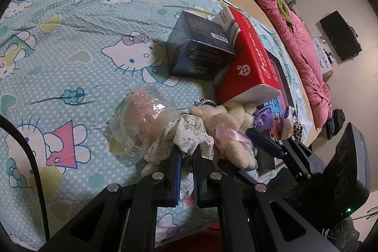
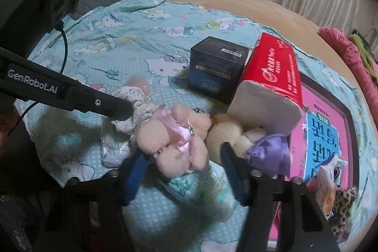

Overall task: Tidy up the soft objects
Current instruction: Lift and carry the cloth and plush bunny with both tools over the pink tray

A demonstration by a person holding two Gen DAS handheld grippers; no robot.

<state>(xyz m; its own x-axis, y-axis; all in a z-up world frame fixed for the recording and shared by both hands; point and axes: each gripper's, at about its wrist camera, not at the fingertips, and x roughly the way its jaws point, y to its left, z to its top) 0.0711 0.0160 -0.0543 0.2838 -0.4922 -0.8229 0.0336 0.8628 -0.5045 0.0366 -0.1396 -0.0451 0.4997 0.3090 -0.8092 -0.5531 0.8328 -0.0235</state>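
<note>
A: What crowds the plush bear (image 2: pixel 170 141) on the bed (image 2: pixel 141 44)?

B: A red tissue pack (image 2: pixel 276 77) and dark box (image 2: pixel 217 67) behind, a purple bow (image 2: pixel 271 155) beside. The right hand-held gripper (image 2: pixel 182 164) straddles it, half open.

A: The left hand-held gripper (image 1: pixel 187 152)?

B: Pinched tight on the floral cloth (image 1: pixel 189 134), next to a plastic-wrapped bundle (image 1: pixel 139 119).

The left gripper (image 1: pixel 186 152) points steeply down, and its two jaws stand almost together, pinched on a fold of white floral cloth (image 1: pixel 189 134). In the right wrist view the same gripper enters from 9 o'clock as a dark arm.

The right gripper (image 2: pixel 182 157) also points steeply down. Its jaws stand half apart, one at 7 o'clock and one at 5 o'clock, with a cream plush toy (image 2: pixel 170 141) between them; whether the pads press it I cannot tell.
</note>
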